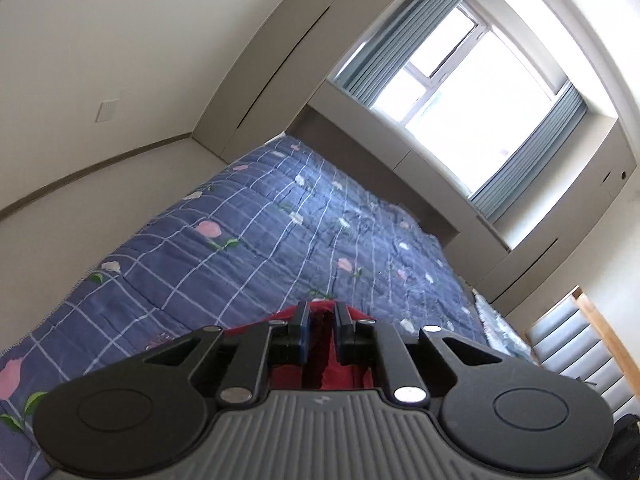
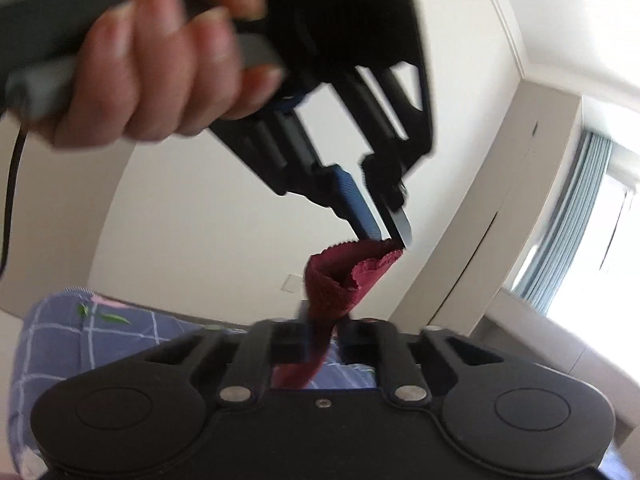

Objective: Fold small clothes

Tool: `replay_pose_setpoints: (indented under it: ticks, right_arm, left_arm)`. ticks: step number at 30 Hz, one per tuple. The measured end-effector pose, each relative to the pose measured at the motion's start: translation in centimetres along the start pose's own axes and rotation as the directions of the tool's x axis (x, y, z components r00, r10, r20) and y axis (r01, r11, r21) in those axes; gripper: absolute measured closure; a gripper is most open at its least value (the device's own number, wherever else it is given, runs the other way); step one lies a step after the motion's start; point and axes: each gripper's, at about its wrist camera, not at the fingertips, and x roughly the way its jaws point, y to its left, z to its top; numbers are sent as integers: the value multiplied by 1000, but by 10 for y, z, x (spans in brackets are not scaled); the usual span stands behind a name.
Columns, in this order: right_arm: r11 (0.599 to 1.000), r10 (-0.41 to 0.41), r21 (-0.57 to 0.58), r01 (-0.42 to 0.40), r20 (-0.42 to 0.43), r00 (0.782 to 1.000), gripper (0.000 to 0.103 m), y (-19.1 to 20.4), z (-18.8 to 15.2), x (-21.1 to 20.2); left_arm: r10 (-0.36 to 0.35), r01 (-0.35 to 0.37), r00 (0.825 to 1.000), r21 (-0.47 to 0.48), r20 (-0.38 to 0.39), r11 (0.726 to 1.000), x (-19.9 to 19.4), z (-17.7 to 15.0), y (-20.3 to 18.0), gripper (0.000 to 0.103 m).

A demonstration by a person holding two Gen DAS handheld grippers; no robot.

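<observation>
A small dark red cloth point(image 2: 340, 280) with a scalloped edge hangs in the air between both grippers. My left gripper point(image 1: 321, 312) is shut on one end of the red cloth point(image 1: 320, 344); in the right wrist view the left gripper point(image 2: 390, 238) pinches the cloth's upper corner, held by a hand point(image 2: 160, 68). My right gripper point(image 2: 322, 320) is shut on the cloth's lower part, which passes between its fingers. Both grippers are raised above the bed.
A bed with a blue checked floral quilt point(image 1: 260, 240) lies below. A window with blue-grey curtains point(image 1: 468, 88) is beyond it, beige wardrobe panels point(image 1: 280, 52) by the wall, and a wooden padded headboard point(image 1: 576, 340) at right.
</observation>
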Motion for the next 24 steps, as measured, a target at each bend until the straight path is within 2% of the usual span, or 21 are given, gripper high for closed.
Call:
replay_pose_setpoints:
  ticks: [1,2,4,6,9,11,15,19,22,24]
  right_arm:
    - [998,31,46,-31,-17,999,98,-8,1,3]
    - [994,61,94,-58,-33,998,98,-17,3,6]
    - [967,145,223,-125,-76,987,98,-44,8,16]
    - [928,218,332,-170,-113,969,98,-73,13,30]
    - [863,299,464,-199,-152,942,98,-119,26,60]
    - [855,289,485,-186,-145,946,98,-147,41,73]
    - [858,187,500,-116,-94,978,98,-205,71,80]
    - [842,35,539,11,-75,997,98,-260,71,67]
    - [814,-98,562,144,-111,989,98,-296,50,43]
    - [787,-178,570,236,-156,972,98,-317,23,24]
  left_arm:
    - [-5,5,1000,1,13,1000,-2,1,1,75]
    - [-5,5,999,0,32,1000,-4,2,3,47]
    - [12,-11,996,-16,85,1000,-13,4,7,16]
    - [43,-39,989,-27,143,999,-21,5,15,14]
    - [100,-88,978,-73,180,993,-28,3,33,10]
    - [147,-131,973,-99,178,986,-27,-2,45,9]
    - [227,-215,964,-95,137,972,-13,-17,55,8]
    - [238,-233,969,-77,73,970,14,-32,53,8]
    - [223,-221,974,-51,27,974,40,-45,45,7]
    - [212,-213,977,-23,-12,977,59,-52,37,7]
